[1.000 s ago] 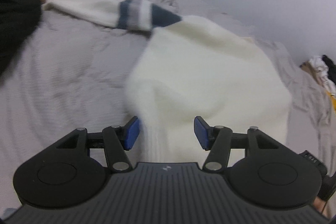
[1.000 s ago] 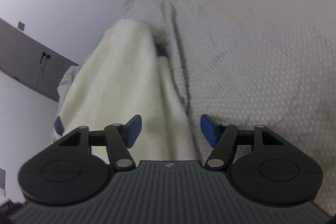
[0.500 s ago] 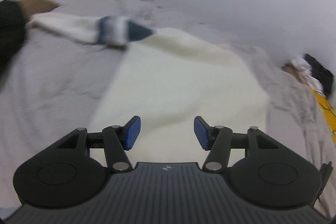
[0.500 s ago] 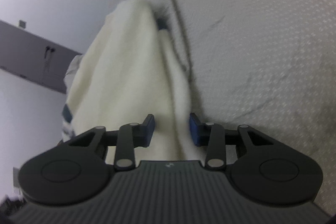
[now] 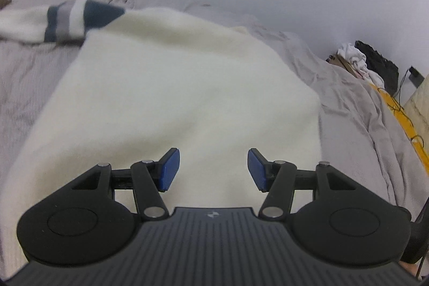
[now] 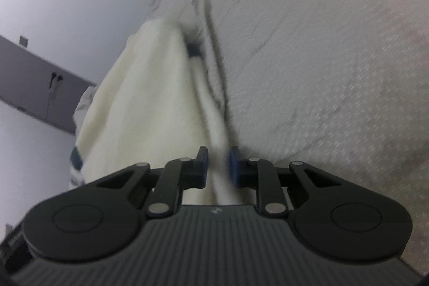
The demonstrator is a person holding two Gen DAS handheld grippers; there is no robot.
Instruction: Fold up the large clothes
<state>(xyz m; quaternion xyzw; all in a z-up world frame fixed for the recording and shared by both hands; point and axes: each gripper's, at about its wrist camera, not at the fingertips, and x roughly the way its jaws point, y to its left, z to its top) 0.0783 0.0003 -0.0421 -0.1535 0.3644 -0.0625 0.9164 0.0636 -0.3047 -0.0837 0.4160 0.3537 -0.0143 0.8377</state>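
Now my right gripper point(image 6: 218, 165), jaws just closing, pinches the cream sweater point(image 5: 171, 98) edge; left gripper point(image 5: 211, 169), jaws apart, must grasp next.

left gripper point(image 5: 211, 169): black ribbed body | blue fingers point(image 5: 168, 170) | silver pivot screws | right gripper point(image 6: 219, 165): same

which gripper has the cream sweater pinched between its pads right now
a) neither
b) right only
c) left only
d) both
b: the right gripper has just been closing, and its blue pads now squeeze a fold of the cream sweater between them, while the left gripper hangs over the sweater with its jaws wide apart and nothing pressed between its pads.
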